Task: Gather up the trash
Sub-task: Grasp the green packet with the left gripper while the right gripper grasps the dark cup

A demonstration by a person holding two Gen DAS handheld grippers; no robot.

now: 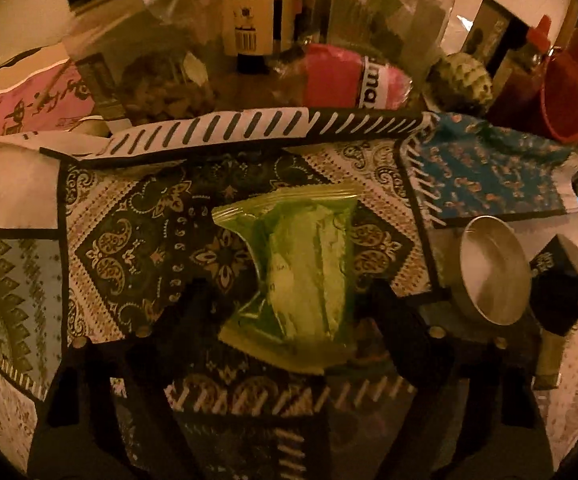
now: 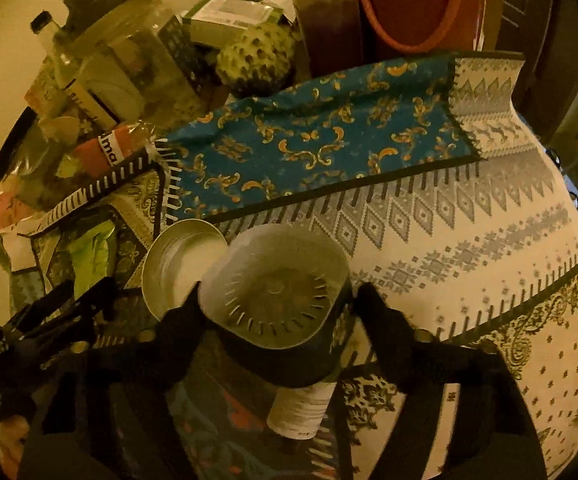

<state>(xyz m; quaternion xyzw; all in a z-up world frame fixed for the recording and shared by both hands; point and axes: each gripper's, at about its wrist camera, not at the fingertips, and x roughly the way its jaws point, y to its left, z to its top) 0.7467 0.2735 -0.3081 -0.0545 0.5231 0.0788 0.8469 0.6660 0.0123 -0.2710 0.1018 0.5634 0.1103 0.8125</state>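
A green zip bag [image 1: 309,272] with pale contents lies on the patterned tablecloth [image 1: 129,240]. My left gripper [image 1: 289,292] points down over it. The bag lies between the open jaws, and a gap shows on the left side. In the right wrist view a dark-walled cup with a white, slotted inside [image 2: 277,288] sits between the black fingers of my right gripper [image 2: 277,296], and both fingers lie against its sides. A round metal tin lid [image 2: 177,264] leans against the cup's left side. The same lid [image 1: 493,268] and right gripper [image 1: 565,304] show at the right of the left wrist view.
Clutter lines the far side of the table: a glass jar [image 1: 149,52], a labelled bottle [image 1: 249,12], a pink packet [image 1: 349,76], a custard apple [image 2: 257,60], a sauce bottle [image 2: 329,20] and a red bowl [image 1: 573,92]. A white spool [image 2: 301,412] lies below the cup.
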